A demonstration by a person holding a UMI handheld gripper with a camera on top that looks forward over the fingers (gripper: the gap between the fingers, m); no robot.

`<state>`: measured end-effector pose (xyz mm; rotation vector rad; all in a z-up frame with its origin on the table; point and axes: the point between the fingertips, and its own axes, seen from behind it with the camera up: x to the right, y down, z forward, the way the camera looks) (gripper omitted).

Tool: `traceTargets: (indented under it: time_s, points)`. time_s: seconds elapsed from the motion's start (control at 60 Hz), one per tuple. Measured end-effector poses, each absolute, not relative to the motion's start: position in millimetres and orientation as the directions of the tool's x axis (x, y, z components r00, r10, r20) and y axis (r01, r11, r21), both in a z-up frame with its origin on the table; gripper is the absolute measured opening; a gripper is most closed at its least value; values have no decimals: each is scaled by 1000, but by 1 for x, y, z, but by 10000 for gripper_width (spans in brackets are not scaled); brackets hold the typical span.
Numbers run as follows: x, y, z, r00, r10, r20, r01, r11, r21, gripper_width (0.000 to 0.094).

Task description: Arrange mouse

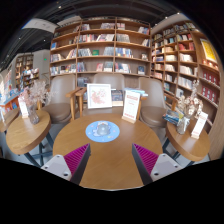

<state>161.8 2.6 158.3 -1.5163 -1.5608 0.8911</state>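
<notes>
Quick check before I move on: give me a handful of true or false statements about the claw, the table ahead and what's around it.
1. The claw is open and holds nothing. True.
2. A round blue mat lies on the round wooden table beyond the fingers. True.
3. A mouse sits between the fingers. False: no mouse is visible.
4. Bookshelves fill the back wall. True.
5. The chairs hold seated people. False: they are unoccupied.

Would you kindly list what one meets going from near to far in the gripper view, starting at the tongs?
Open tongs → round wooden table → blue coaster → upright picture sign → armchair → bookshelves.
</notes>
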Motion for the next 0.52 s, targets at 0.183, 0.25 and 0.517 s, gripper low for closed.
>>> traceTargets:
  time_s: [0.183, 0.25, 0.517]
  points:
    - [220, 8, 154, 15, 999, 43, 455, 32, -890, 854]
    - [233, 10, 153, 18, 998, 53, 450, 40, -892, 856]
    - [258, 18, 150, 20, 999, 35, 447, 23, -894, 856]
